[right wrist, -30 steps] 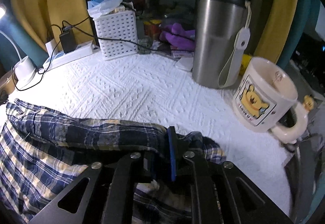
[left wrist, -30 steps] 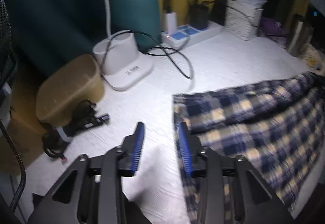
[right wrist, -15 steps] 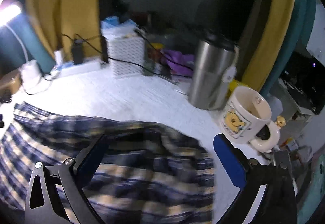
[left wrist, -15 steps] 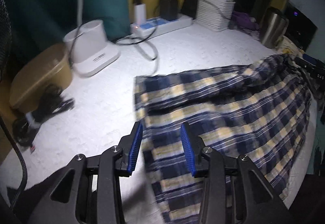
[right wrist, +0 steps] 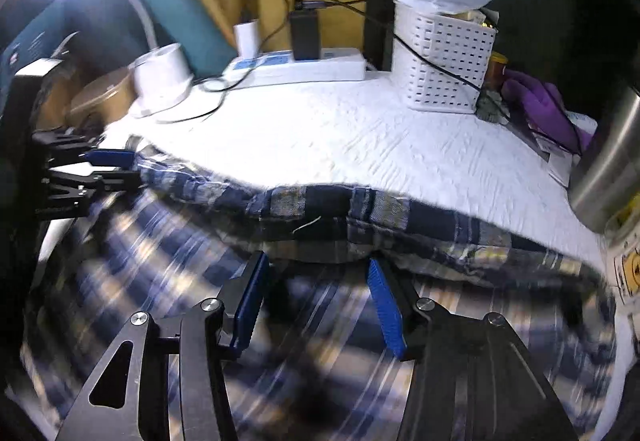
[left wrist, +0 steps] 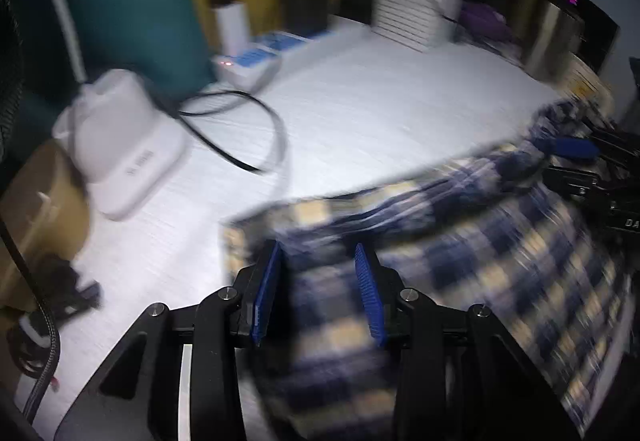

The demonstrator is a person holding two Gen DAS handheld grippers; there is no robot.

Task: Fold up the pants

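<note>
**Plaid pants on the white cover, both grippers above them**

Left wrist view: the left gripper (left wrist: pixel 318 283), black with blue pads, has its jaws partly spread. Blurred cloth of the blue and cream plaid pants (left wrist: pixel 472 253) shows between them, but I cannot tell if the pads touch it. The pants lie on the white textured table cover (left wrist: pixel 360 113), from the near middle to the far right. At the right edge, the right gripper (left wrist: pixel 576 157) is by the far end of the pants. On the left stands a white lamp base (left wrist: pixel 128 145) with a black cable (left wrist: pixel 248 129) looping beside it. Farther back are a white power strip (left wrist: pixel 256 61) and a white slatted basket (left wrist: pixel 416 13).

Right wrist view: the right gripper (right wrist: pixel 316 297) is closing, yet its blue pads stand apart, with plaid cloth seen between them and below; no pad clearly presses on it. The pants (right wrist: pixel 320 209) run across the near half of the cover (right wrist: pixel 360 145), with their folded edge just beyond the fingertips. At the far left, the left gripper (right wrist: pixel 108 167) is at the corner of the pants. Behind are the power strip (right wrist: pixel 304 69), the basket (right wrist: pixel 444 65) and, at the right edge, a steel tumbler (right wrist: pixel 608 169).
</note>
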